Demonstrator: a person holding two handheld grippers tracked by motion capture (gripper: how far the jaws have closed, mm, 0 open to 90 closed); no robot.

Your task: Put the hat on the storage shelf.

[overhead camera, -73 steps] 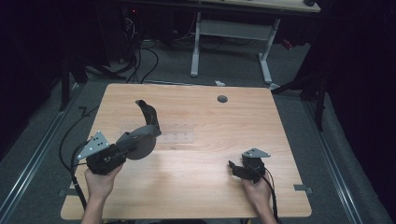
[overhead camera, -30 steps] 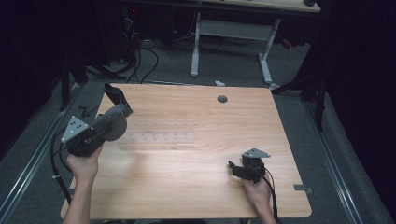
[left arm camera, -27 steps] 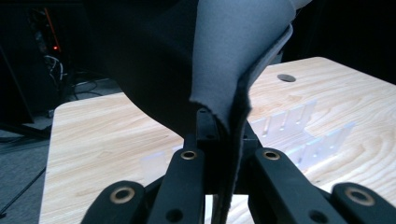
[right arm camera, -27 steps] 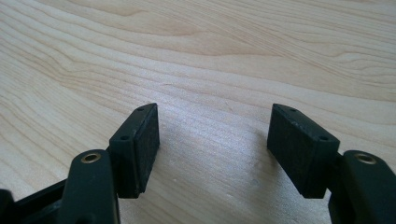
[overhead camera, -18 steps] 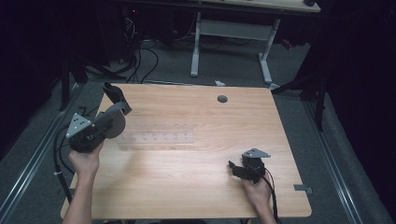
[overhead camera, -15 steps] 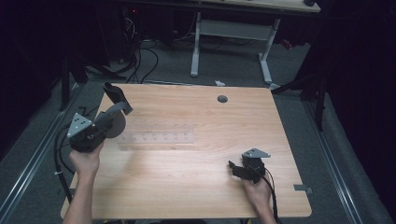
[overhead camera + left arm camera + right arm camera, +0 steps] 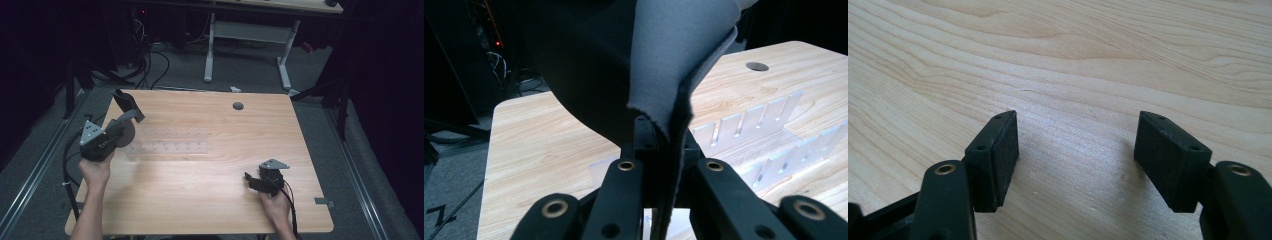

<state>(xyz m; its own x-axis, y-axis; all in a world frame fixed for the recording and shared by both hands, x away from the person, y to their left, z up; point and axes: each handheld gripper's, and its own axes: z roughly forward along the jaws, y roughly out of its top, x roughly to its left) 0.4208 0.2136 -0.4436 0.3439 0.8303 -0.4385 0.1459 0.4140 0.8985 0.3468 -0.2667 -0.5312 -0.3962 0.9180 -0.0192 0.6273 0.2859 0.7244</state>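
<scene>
While looking from high view, we see left tongs point(image 7: 131, 116) at desk's point(image 7: 210, 210) left edge, clamping dark cloth point(image 7: 125, 101) lifted above wood, clear slotted rack point(image 7: 167, 146) just beside. Right tongs point(image 7: 248, 178) rest low near front right. Left gripper view: we see jaws pinched tight on grey cloth point(image 7: 674, 60), rack point(image 7: 764, 130) behind. Right gripper view: we find right tongs point(image 7: 1075, 152) parted wide, nothing between, bare desk point(image 7: 1073, 60) beneath.
</scene>
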